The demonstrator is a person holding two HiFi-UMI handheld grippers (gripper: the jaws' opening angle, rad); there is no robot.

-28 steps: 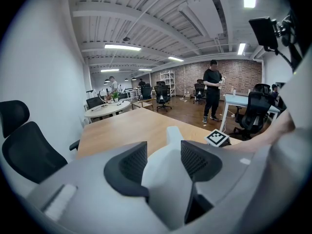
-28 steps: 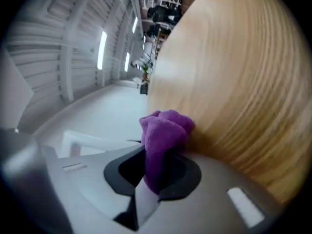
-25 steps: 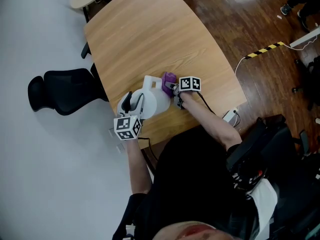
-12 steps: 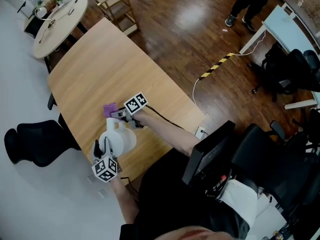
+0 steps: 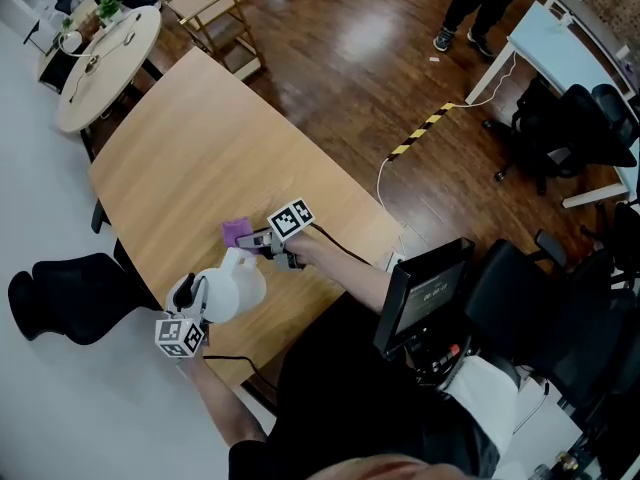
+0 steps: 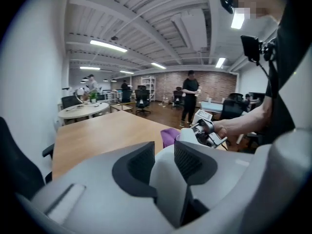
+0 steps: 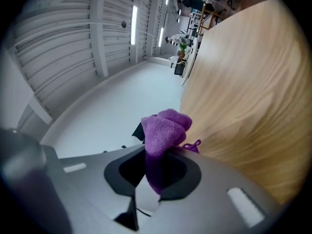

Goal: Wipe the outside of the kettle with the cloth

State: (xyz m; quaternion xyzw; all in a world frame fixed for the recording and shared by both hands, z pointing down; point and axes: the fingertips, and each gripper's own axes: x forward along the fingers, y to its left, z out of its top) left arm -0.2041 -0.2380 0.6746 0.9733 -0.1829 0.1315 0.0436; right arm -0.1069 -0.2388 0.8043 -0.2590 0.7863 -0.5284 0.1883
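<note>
Kettle (image 6: 165,184) partly hides the purple cloth (image 6: 169,134) beyond it.

The left claw (image 6: 165,155) has just closed tighter on the kettle handle (image 6: 165,182).

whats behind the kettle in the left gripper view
A bit of the purple cloth, pinched in the right gripper, over the wooden table. The kettle itself covers the rest of the cloth and the table right behind it.

the left gripper (image 6: 162,147) hides most of the kettle (image 6: 169,191).
</note>
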